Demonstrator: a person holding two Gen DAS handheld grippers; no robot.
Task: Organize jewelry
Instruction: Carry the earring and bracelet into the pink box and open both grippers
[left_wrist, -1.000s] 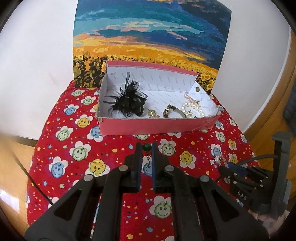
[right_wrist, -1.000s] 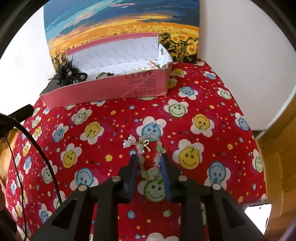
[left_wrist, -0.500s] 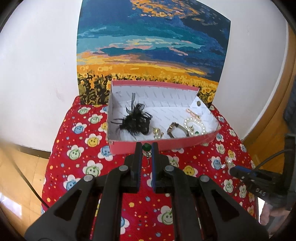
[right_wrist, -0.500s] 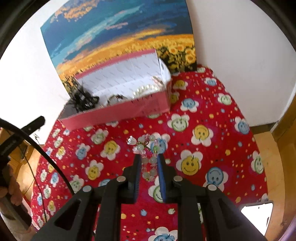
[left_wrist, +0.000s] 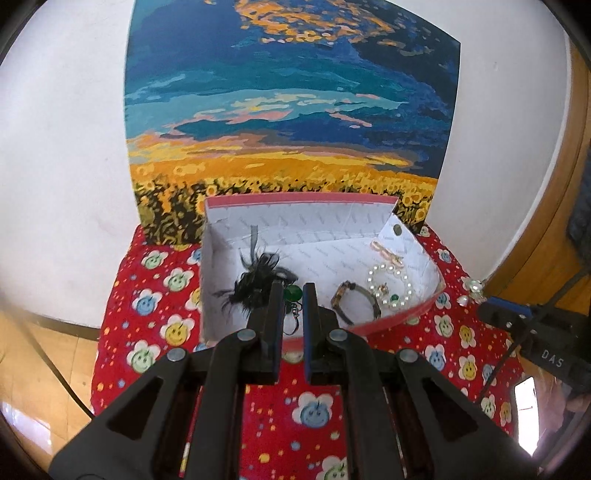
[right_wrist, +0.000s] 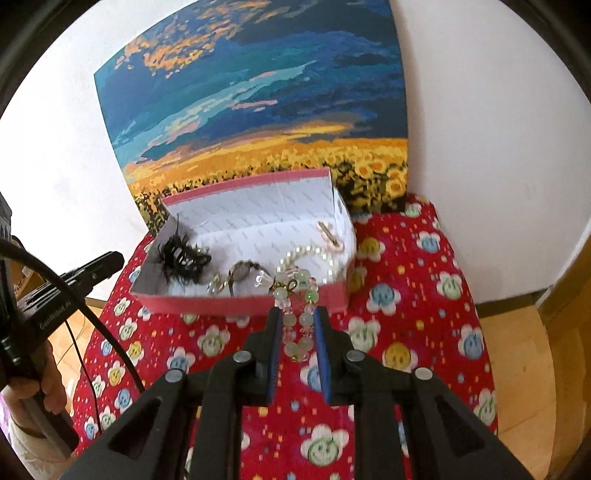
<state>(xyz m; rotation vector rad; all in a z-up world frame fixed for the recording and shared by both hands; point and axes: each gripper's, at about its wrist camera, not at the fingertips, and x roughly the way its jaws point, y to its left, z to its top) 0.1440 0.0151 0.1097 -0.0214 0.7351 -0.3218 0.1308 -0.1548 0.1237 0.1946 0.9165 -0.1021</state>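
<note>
My left tool (left_wrist: 293, 295) pinches a green earring (left_wrist: 293, 294) at frame centre, over the pink box (left_wrist: 391, 320). My right tool (right_wrist: 298, 317) grips a green bead bracelet (right_wrist: 295, 314) at the box's near wall, mid-frame.

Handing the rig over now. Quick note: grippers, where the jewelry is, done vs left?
Left gripper: shut on the green earring, held above the near wall of the pink box.
Right gripper: shut on the green bead bracelet, in front of the box, not over it yet.
Already in the box: black feather clip, pearl bracelet, watch, pink clip.
Left: drop the earring and the bead bracelet in the box.
</note>
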